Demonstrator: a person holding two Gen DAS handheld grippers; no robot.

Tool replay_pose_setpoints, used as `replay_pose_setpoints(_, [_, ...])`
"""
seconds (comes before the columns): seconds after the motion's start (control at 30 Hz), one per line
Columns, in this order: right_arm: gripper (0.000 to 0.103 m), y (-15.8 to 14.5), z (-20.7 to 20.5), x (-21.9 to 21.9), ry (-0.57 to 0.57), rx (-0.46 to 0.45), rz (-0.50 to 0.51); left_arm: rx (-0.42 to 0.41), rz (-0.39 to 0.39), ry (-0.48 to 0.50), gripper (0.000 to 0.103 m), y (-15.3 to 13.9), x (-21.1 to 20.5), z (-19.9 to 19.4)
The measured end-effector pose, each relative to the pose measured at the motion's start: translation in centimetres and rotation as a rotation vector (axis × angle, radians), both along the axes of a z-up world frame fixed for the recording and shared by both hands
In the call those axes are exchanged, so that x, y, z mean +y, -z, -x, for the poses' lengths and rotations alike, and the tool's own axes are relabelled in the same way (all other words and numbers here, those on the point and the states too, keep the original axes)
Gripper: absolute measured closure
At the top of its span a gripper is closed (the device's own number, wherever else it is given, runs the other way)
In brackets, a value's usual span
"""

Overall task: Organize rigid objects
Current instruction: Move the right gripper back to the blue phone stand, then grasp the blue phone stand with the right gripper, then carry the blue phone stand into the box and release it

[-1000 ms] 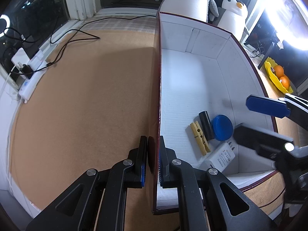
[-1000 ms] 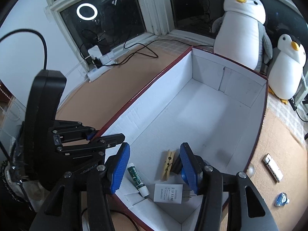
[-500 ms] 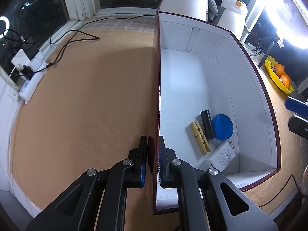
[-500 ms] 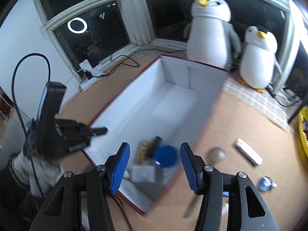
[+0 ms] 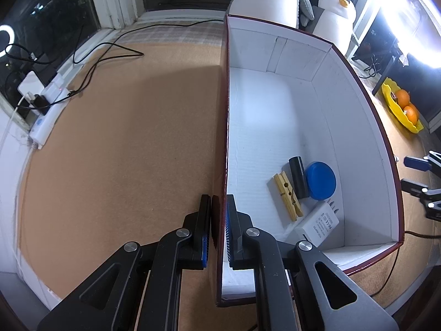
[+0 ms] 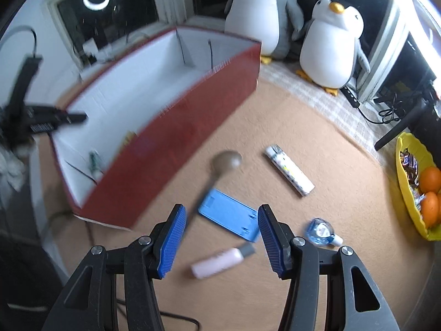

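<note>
My left gripper [image 5: 218,218] is shut on the near left wall of the red box [image 5: 223,138], whose inside is white. In the box lie a wooden clothespin [image 5: 286,196], a black cylinder [image 5: 298,177], a blue round lid [image 5: 322,176] and a white charger [image 5: 317,224]. My right gripper [image 6: 219,233] is open, empty, and hangs above the cork mat to the right of the red box [image 6: 176,138]. Under it lie a blue flat holder [image 6: 230,215], a pink tube [image 6: 222,259], a wooden spoon [image 6: 224,161], a white stick [image 6: 289,169] and a small clear blue bottle [image 6: 321,231].
Two plush penguins [image 6: 329,47] stand behind the box. A yellow bowl of oranges [image 6: 413,184] sits at the mat's right edge. A power strip with cables [image 5: 45,104] lies at the far left by the window. Bare cork mat [image 5: 124,151] spreads left of the box.
My right gripper has swung out of the box and to the right, over the loose items on the mat. My left gripper has kept its grip on the box wall.
</note>
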State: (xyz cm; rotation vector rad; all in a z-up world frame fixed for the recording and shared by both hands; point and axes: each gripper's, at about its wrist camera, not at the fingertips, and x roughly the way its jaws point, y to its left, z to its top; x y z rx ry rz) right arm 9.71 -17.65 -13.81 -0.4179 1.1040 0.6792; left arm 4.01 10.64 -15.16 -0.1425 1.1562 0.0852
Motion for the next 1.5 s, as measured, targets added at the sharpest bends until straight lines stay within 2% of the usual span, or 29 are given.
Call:
replay_pose_setpoints(0.17, [0.053, 2.8, -0.5, 0.5, -0.077, 0.018, 0.103, 0.004, 0.000, -0.012, 0.095, -0.1, 0.0, 0.0])
replay_pose_setpoints(0.43, [0.053, 5.6, -0.7, 1.8, -0.184, 0.037, 0.190, 0.012, 0.002, -0.033, 0.095, 0.1, 0.0, 0.3])
replay_pose_setpoints(0.7, [0.053, 7.0, -0.4, 3.0, -0.272, 0.008, 0.272, 0.021, -0.007, -0.040, 0.095, 0.2, -0.1, 0.3])
replay_pose_setpoints(0.83, [0.053, 7.0, -0.6, 3.3, -0.287, -0.001, 0.272, 0.024, -0.011, -0.043, 0.095, 0.1, -0.2, 0.2])
replay_pose_setpoints(0.97, [0.053, 7.1, -2.0, 3.1, -0.253, 0.037, 0.241, 0.026, -0.014, -0.045, 0.095, 0.1, -0.3, 0.2])
replay_pose_setpoints(1.23, [0.053, 7.3, -5.8, 1.1, -0.112, 0.129, 0.135, 0.027, -0.019, -0.052, 0.095, 0.0, -0.3, 0.3])
replay_pose_setpoints(1.33, [0.061, 7.2, -6.2, 0.7, -0.095, 0.130, 0.132, 0.027, -0.020, -0.054, 0.095, 0.1, -0.3, 0.4])
replay_pose_setpoints(1.4, [0.070, 7.2, -6.5, 0.6, -0.084, 0.128, 0.130, 0.027, -0.020, -0.055, 0.095, 0.1, -0.3, 0.4])
replay_pose_setpoints(1.5, [0.070, 7.1, -6.6, 0.1, -0.056, 0.125, 0.111, 0.026, -0.022, -0.054, 0.095, 0.1, -0.3, 0.4])
